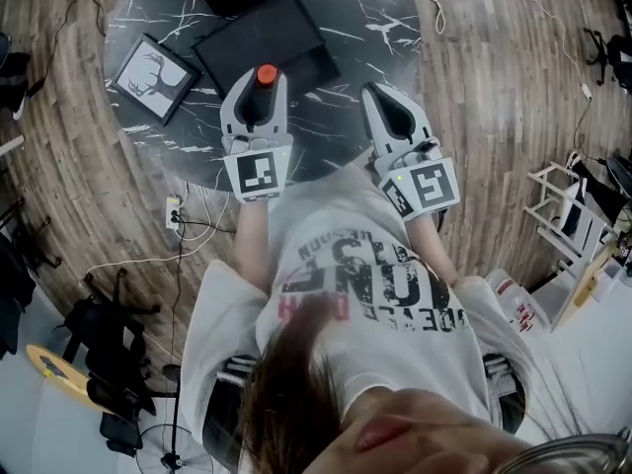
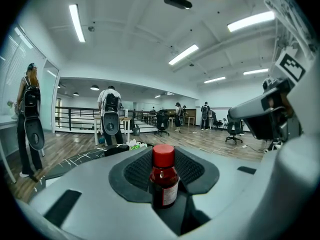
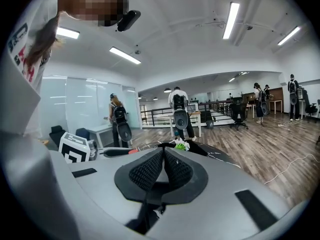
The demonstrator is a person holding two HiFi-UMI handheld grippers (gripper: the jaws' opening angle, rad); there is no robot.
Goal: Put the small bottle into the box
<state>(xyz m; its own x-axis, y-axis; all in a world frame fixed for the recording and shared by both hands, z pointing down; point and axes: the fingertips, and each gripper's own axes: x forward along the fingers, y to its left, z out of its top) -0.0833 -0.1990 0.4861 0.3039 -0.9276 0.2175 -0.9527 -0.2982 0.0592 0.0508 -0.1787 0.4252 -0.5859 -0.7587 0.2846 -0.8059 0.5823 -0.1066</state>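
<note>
Right, closest in, the left gripper (image 2: pixel 164 159) has its jaws about half apart, clamped on the small bottle (image 2: pixel 164 181). The dark ribbed pads (image 2: pixel 136 170) press it from both sides. The bottle stands upright, long axis vertical, cap on top and base down in the gap between the jaws. It has dark red-brown see-through sides, a bright red screw cap and a pale label wrapping its lower right side.

From the head view you look almost straight down on that red cap (image 1: pixel 267 74), poking out between the tips of the left gripper (image 1: pixel 263 79). Over to the right, the right gripper (image 3: pixel 163 156) has its jaws fully together, pads meeting in a thin seam with nothing caught between them. In the head view the right gripper (image 1: pixel 380 92) sits level with the left one, a little apart.

Just past the bottle lies the box (image 1: pixel 262 38), black, flat and rectangular. The cap shows over its near edge, but I cannot tell whether the bottle touches it. Left of the box lies a framed deer picture (image 1: pixel 153 75). Both rest on the round black marble table (image 1: pixel 385 18).

Further out, the wooden floor (image 1: pixel 494 77) carries trailing cables. People wearing backpacks (image 2: pixel 111 115) stand by desks under long ceiling lights (image 2: pixel 183 54).
</note>
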